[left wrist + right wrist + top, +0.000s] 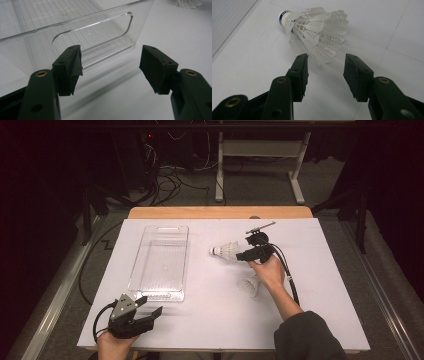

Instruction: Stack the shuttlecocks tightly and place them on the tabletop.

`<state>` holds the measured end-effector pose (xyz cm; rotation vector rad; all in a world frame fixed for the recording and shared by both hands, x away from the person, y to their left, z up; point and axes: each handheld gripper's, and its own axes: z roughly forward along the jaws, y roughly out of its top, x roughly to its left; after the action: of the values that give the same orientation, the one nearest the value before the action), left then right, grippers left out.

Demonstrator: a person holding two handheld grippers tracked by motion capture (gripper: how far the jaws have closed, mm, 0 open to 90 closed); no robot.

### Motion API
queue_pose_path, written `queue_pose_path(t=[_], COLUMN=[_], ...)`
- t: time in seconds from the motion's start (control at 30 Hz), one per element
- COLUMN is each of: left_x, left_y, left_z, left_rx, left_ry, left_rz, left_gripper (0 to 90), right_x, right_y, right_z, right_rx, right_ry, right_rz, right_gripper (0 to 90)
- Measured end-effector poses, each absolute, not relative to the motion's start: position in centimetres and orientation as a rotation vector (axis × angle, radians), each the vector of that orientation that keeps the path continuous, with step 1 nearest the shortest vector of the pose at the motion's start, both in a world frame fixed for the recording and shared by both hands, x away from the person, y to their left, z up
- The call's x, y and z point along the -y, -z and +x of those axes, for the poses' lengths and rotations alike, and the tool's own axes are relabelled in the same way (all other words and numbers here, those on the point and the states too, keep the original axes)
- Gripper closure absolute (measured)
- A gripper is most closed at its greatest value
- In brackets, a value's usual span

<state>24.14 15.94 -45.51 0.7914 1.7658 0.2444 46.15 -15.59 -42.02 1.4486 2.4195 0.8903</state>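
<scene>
Shuttlecock (313,30) feathers lie just ahead of the right gripper (325,71), whose jaws stand apart with nothing between the pads; the feathered skirt points toward the jaws, close to their tips, and the cork end points away. In the high view this shuttlecock (225,251) lies on its side a little right of the table's middle, with the right gripper (243,255) just to its right, and a second shuttlecock (250,285) lies nearer, beside the right hand (269,271).

The left gripper (110,66) is also released, its jaws wide and bare, aimed at the near end wall of the clear plastic bin (97,32) with its cut-out handle. From above, that left gripper (149,309) rests at the near left corner, just short of the bin (165,232), which runs lengthwise toward the far edge.

A white board (325,310) covers the table; its wooden edge (220,212) shows at the far side. Bare white surface stretches right of the hand and along the near edge. Beyond lie a grey floor, loose cables (167,182) and a white desk frame (257,155) in a dark room.
</scene>
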Motion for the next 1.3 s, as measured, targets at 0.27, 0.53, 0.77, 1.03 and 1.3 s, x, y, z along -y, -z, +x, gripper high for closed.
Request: queue_pose_path(t=[0.27,0.53,0.77,1.03,1.3], left_x=[-15.9,-15.9,-15.8,-15.8,-15.8], left_y=[45.5,45.4,45.5,45.5,45.4], left_z=[24.2,24.1,24.1,24.2,24.1], left_rx=[-1.768,-1.771,-1.77,-1.77,-1.774], left_ry=[-0.24,-0.239,-0.241,-0.247,-0.238], left_rz=[0.792,0.783,0.788,0.784,0.777], left_gripper=[35.2,35.3,35.2,35.3,35.3], right_x=[16.2,16.9,17.3,18.0,18.8], right_y=[41.4,40.8,40.3,39.9,39.5], right_z=[45.5,44.8,43.7,42.6,41.2], right_rx=[-2.409,-2.401,-2.4,-2.406,-2.409], right_ry=[-0.879,-0.874,-0.872,-0.876,-0.875], right_rz=[1.433,1.423,1.407,1.389,1.379], right_gripper=[55.3,55.4,55.4,55.6,56.1])
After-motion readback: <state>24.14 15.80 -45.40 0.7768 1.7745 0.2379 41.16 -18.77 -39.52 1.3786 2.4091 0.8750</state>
